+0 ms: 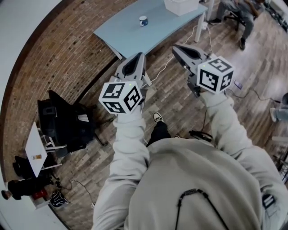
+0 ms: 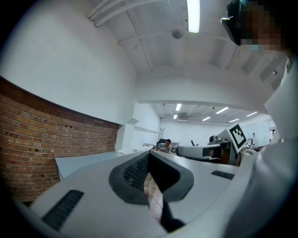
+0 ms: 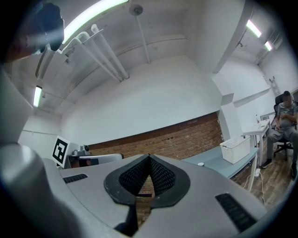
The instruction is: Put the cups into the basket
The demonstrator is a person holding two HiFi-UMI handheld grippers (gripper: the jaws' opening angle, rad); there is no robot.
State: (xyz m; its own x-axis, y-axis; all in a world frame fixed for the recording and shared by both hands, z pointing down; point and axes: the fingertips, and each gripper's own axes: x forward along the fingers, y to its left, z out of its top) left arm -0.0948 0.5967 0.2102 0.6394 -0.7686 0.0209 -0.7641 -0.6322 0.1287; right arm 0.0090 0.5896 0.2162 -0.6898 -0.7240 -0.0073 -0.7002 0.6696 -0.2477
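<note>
A small blue-and-white cup [image 1: 143, 20] stands on the light blue table [image 1: 130, 33], with a white basket [image 1: 181, 6] at the table's far end. In the right gripper view the cup [image 3: 200, 164] is a tiny shape next to the basket [image 3: 235, 149]. Both grippers are held level in the air, well short of the table. My left gripper [image 1: 139, 55] has its jaws together with nothing between them, as the left gripper view [image 2: 149, 153] shows. My right gripper [image 1: 174, 47] is likewise shut and empty [image 3: 149, 156].
A brick wall [image 1: 67, 49] runs behind the table. Black bags and equipment [image 1: 63, 126] and a small white table [image 1: 35, 148] stand at the left. A seated person [image 1: 240, 13] is at the far right. Cables [image 1: 168, 63] lie on the wooden floor.
</note>
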